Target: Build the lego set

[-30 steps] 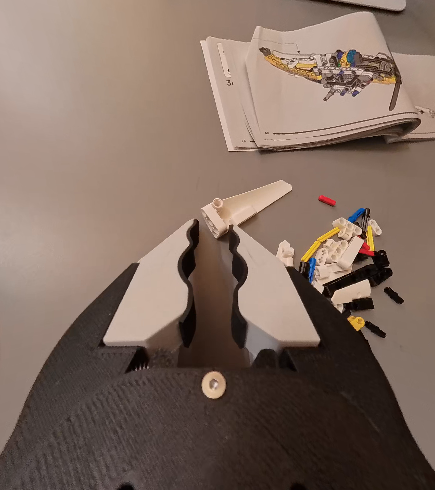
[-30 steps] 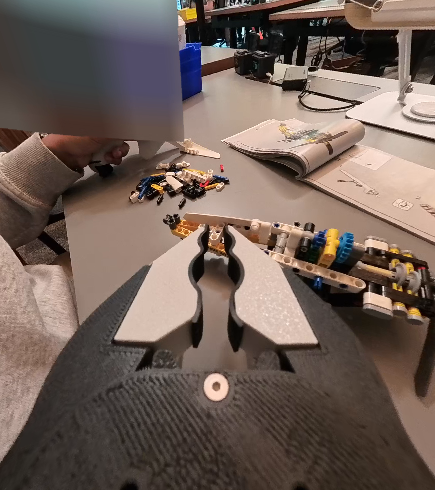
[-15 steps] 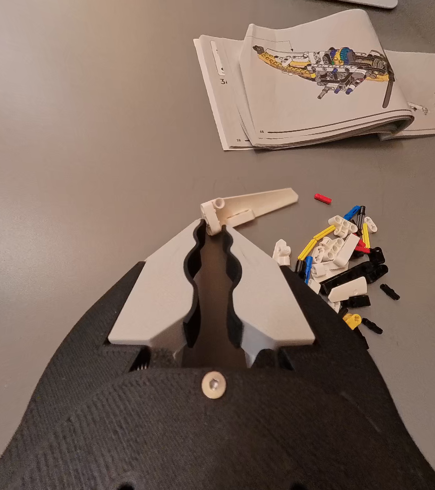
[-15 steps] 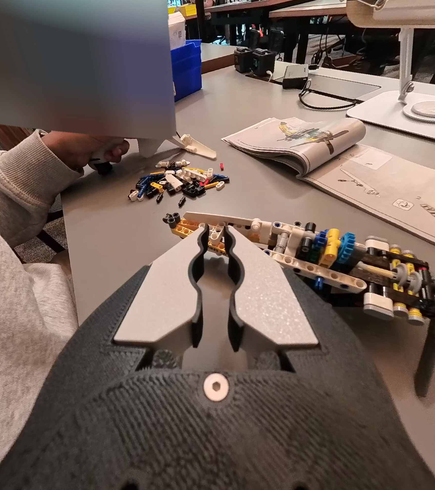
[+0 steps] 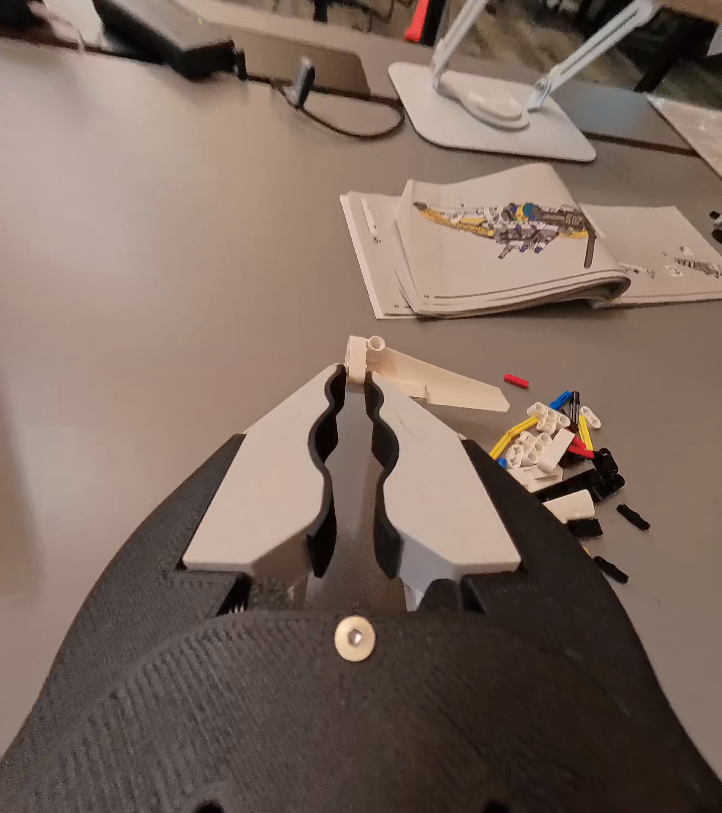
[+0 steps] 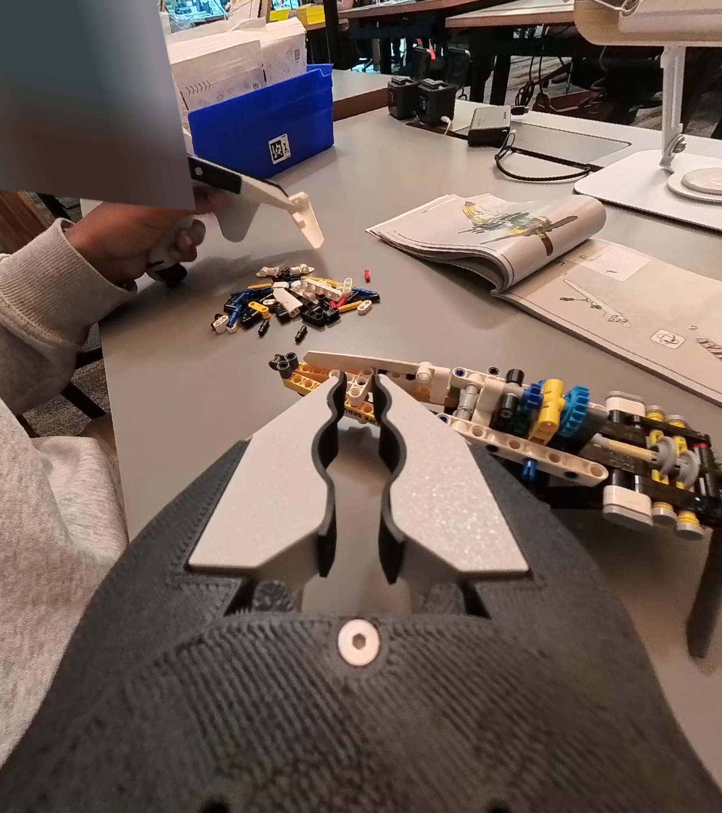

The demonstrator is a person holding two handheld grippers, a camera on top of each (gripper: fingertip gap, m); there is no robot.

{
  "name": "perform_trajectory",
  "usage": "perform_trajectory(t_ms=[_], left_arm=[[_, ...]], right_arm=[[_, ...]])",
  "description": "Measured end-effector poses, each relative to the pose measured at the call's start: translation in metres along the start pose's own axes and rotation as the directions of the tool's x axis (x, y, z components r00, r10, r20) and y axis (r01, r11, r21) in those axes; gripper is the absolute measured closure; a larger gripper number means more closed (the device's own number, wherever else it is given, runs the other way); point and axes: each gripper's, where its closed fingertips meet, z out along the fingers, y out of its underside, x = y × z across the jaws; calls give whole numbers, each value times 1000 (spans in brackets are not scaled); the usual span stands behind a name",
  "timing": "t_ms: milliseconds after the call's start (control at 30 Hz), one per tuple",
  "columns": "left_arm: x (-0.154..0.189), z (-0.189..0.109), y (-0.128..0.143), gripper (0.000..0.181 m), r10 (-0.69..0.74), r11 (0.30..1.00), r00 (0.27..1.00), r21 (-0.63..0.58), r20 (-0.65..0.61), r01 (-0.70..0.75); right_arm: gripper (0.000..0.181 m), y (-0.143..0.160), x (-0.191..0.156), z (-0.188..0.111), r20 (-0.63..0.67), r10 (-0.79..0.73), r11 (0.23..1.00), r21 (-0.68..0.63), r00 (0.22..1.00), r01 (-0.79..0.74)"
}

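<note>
My left gripper (image 5: 355,375) is shut on the thick end of a white wing piece (image 5: 434,385) and holds it above the table; the right wrist view shows it lifted (image 6: 306,217). A pile of small loose pieces (image 5: 561,453) lies to the right of it, also in the right wrist view (image 6: 297,299). My right gripper (image 6: 359,389) is shut on the yellow-and-white tail end of the half-built plane model (image 6: 526,418), which rests on the grey table (image 6: 174,374). The open instruction booklet (image 5: 504,255) lies beyond the pile.
A blue bin (image 6: 262,119) stands at the table's far left. A white lamp base (image 5: 495,114) and a black cable (image 6: 539,169) are behind the booklet (image 6: 504,237). A person's sleeve (image 6: 12,308) is at the left edge. There is about 30 centimeters between the tips of the two grippers.
My left gripper closed on the white wing piece's end and lifted it off the table, tilting upward. The right gripper and model have not moved.
</note>
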Motion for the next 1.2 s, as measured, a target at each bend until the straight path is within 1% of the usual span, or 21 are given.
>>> perform_trajectory(t_ms=[100, 167, 200, 267, 333, 400, 500, 567, 700, 767, 833, 933, 1100, 1200], left_arm=[[3, -10, -12, 175, 57, 994, 998, 86, 39, -60], [16, -17, -21, 175, 88, 987, 996, 130, 16, -89], [27, -22, -27, 175, 95, 983, 995, 157, -18, -91], [56, -32, -36, 176, 92, 978, 988, 199, -127, -66], [92, -42, -40, 176, 87, 974, 960, 225, -268, -26], [123, -50, -38, 176, 97, 973, 924, 230, -369, -11], [151, -57, -31, 176, 137, 970, 893, 242, -428, -33], [161, -57, -19, 176, 147, 976, 876, 212, -460, -52], [169, -59, 8, 176, 141, 987, 849, 142, -510, -78], [173, -63, 19, 176, 150, 988, 825, 119, -544, -101], [181, -70, 24, 176, 166, 986, 790, 118, -591, -119], [184, -76, 26, 177, 199, 980, 767, 124, -611, -155], [169, -68, 26, 177, 205, 979, 825, 128, -527, -161], [167, -66, 30, 176, 174, 984, 838, 117, -517, -132]], right_arm=[[172, 0, 0, 0, -1, 0, 1000, 1, 1000, 0], [172, 0, 0, 0, -2, 1, 1000, 0, 1000, -1], [172, 0, 1, 0, -2, 2, 1000, 0, 1000, -2], [171, 0, 1, 0, -3, 3, 1000, -1, 1000, -3], [172, 0, 1, 0, -5, 2, 1000, -1, 1000, -2], [172, 0, 2, 0, -9, 1, 1000, 0, 1000, -1], [171, -1, 0, -1, 1, -14, 1000, 9, 1000, 14], [170, -4, -7, -2, 21, -55, 998, 31, 998, 54], [171, -11, -25, -4, 26, -186, 980, 79, 982, 184], [172, -15, -36, -2, 29, -228, 968, 111, 973, 224], [172, -21, -49, 2, 62, -229, 965, 149, 971, 218], [166, -25, -66, 10, 136, -194, 970, 174, 972, 169], [158, -28, -76, 16, 206, -135, 979, 177, 969, 99], [152, -31, -84, 20, 255, -92, 981, 188, 963, 44]])
